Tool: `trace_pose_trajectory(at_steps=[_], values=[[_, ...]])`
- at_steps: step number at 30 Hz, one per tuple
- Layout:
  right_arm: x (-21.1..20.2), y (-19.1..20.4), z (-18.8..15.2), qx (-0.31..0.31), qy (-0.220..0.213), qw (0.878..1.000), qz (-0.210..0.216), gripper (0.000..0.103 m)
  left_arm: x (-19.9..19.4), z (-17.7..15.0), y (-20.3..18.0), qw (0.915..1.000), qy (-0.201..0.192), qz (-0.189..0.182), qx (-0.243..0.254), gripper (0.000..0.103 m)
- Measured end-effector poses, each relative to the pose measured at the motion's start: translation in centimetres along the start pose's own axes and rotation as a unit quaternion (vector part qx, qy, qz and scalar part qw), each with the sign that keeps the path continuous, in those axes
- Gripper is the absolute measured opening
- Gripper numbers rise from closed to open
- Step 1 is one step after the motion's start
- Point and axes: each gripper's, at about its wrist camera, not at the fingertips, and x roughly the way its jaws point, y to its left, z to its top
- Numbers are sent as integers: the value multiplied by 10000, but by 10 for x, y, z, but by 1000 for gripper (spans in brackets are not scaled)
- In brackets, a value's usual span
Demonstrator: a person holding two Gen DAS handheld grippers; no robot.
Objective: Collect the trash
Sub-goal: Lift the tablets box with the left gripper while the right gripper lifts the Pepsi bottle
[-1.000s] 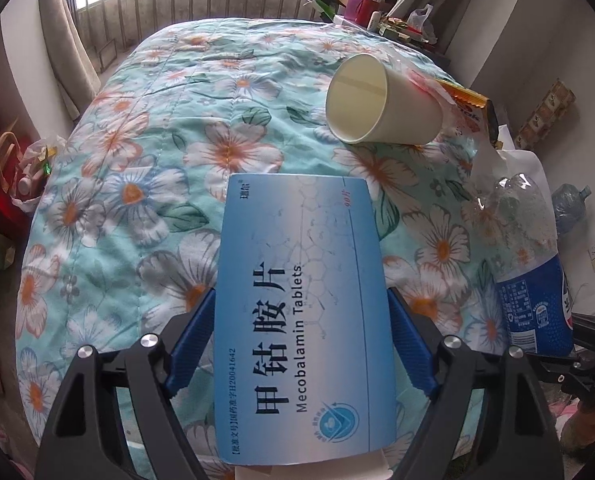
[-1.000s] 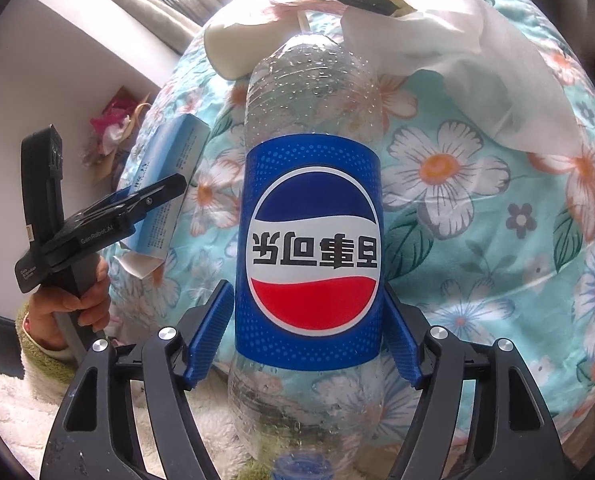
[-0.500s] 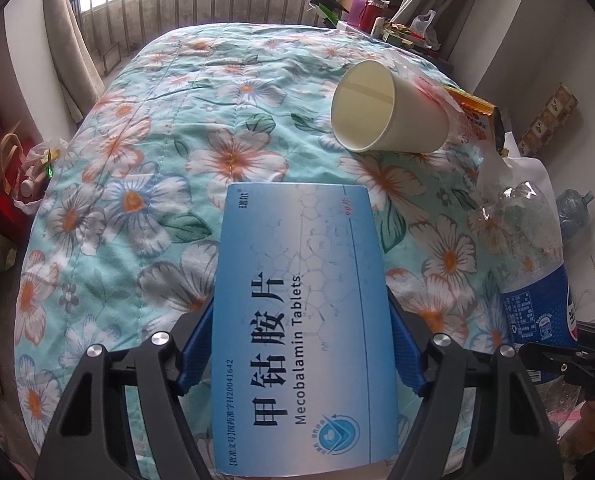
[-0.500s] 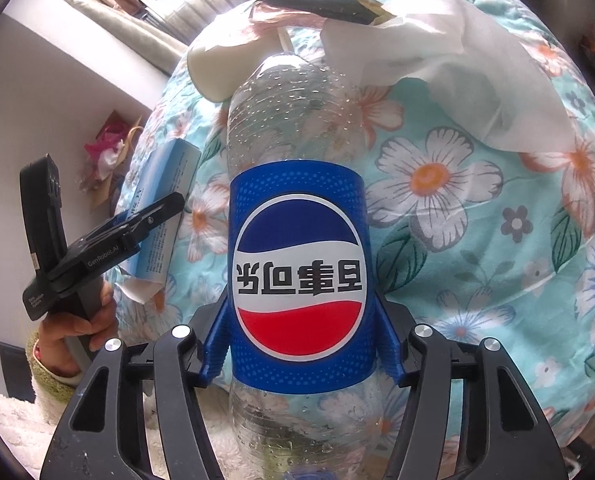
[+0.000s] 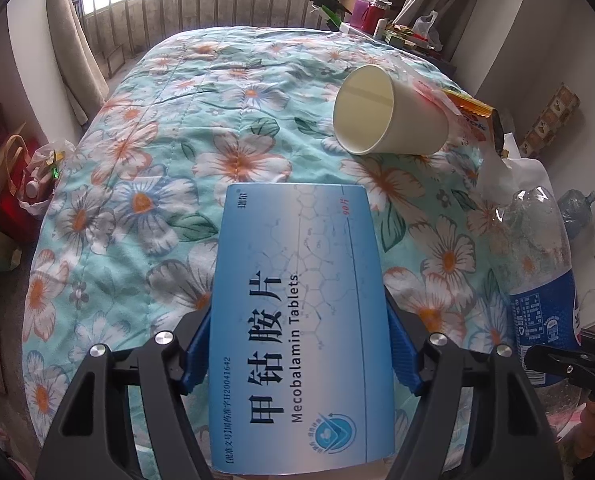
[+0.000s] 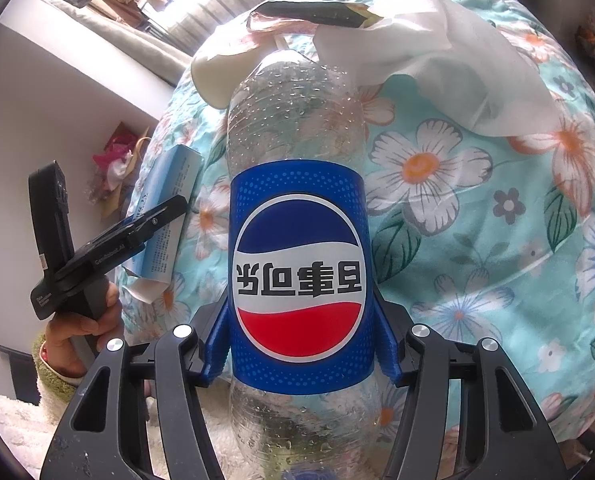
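Jaws of both grippers have just been closing, each onto an item lying on the bed [image 5: 145,184]. On the left gripper [image 5: 297,354] the blue pads press against the two long edges of a blue tablet box [image 5: 301,320], which fills the gap between them and points toward twelve o'clock in the left wrist view. On the right gripper [image 6: 299,350] the pads clamp the blue label of a clear plastic cola bottle [image 6: 297,240], its cap end toward six o'clock and its base toward twelve.

From the left wrist view, a paper cup [image 5: 389,112] lies on its side at about one o'clock, mouth facing the camera, touching an orange snack wrapper [image 5: 473,114] behind it. A white tissue [image 5: 509,168] lies at two o'clock, just beyond the bottle's base.

In the right wrist view, the person's left hand [image 6: 81,328] grips its tool's handle at eight o'clock, a green cuff at the wrist.
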Motion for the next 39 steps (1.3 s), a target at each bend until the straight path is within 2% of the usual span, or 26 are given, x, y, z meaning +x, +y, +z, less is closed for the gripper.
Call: trace_pose_trajectory(at_steps=[8,19,28,39], values=[[-4,-1,-3,-80,-16,9999,152,55,-9,-3,-1,10000,-63,48,-7,70],[-20,4,-10,-295,-198,9966,745,55,-46,-6,-2,9995,-329,5,9,70],[-58,-10,-13,-225,-708,9903,1178,55,-86,6,-32,9960,-742,-474,180,70],[-110,-47,-26,77,-1465,9813,1245,55,-92,40,-99,9866,-897,-1129,768,70]])
